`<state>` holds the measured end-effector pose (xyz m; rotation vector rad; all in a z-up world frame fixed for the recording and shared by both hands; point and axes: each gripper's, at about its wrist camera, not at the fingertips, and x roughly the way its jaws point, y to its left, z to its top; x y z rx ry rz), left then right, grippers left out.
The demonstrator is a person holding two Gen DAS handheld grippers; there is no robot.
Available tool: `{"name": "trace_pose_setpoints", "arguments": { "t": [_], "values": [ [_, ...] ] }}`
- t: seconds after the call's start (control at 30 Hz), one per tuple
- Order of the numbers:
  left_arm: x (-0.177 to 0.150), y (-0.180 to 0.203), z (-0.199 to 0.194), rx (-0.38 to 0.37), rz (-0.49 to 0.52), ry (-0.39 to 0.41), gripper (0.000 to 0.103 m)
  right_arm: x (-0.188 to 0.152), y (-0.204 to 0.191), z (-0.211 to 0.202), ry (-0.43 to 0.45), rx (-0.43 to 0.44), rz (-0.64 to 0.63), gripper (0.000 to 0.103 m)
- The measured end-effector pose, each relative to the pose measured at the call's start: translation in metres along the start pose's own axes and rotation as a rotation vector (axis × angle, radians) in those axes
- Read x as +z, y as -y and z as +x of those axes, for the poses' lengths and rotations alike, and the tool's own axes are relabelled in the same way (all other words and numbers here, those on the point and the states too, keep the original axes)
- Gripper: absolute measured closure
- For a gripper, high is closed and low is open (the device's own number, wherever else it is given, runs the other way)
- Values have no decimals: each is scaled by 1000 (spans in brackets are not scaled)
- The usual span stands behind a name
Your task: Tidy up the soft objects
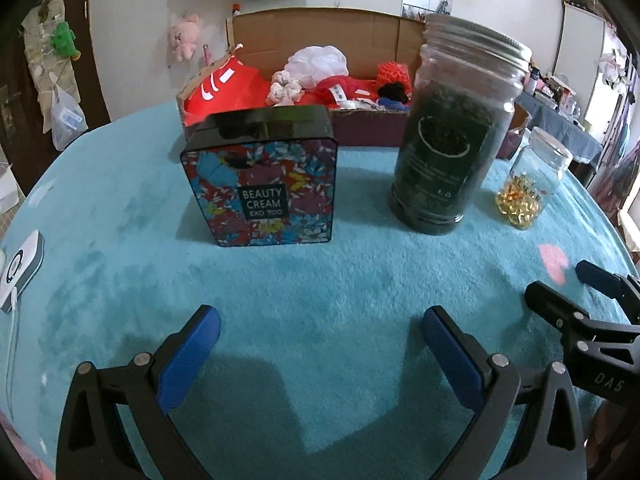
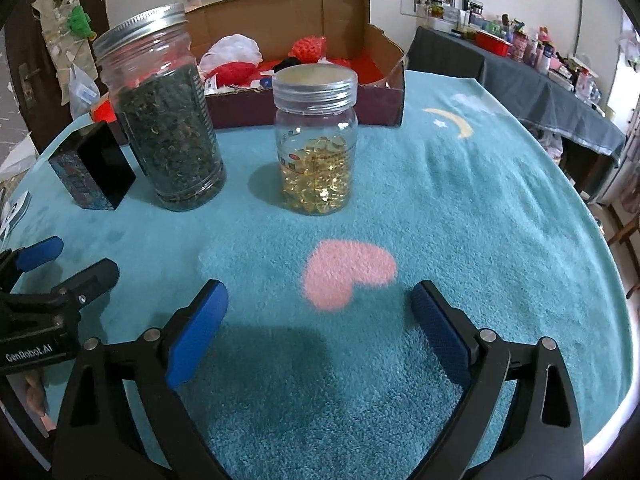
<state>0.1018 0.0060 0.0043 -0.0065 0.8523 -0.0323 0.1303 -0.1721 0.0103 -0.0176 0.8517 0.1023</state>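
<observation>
The soft things lie in an open cardboard box (image 1: 304, 30) at the far edge of the table: a white mesh puff (image 1: 319, 62), a pale scrunchie (image 1: 285, 89) just in front of it, a red knitted piece (image 1: 335, 87) with a white tag, an orange-red crocheted piece (image 1: 394, 73), something black and fuzzy (image 1: 394, 91) beside it, and a flat red bag (image 1: 230, 90) with white markings at the left end. They sit bunched together, touching.

In front of the box, on the teal fleece blanket (image 1: 320, 280), stand a floral tin (image 1: 262, 184) marked "BEAUTY CREAM", a tall jar of dark dried leaves (image 1: 448, 148) with a metal lid, and a smaller clear jar of yellow capsules (image 2: 316, 152). A pink heart (image 2: 346, 272) is printed on the blanket.

The left gripper (image 1: 320, 320) hovers low over the blanket, jaws spread wide, holding nothing. The right gripper (image 2: 320, 300) is likewise wide open and empty, near the heart.
</observation>
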Motion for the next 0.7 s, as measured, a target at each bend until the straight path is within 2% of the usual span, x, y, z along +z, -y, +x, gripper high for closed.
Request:
{"name": "trace_pose_setpoints", "arguments": {
  "t": [0.7],
  "values": [
    [1,0,2,7,-5,-4,0,-1,0,0,-4,-10,5,8]
  ]
}}
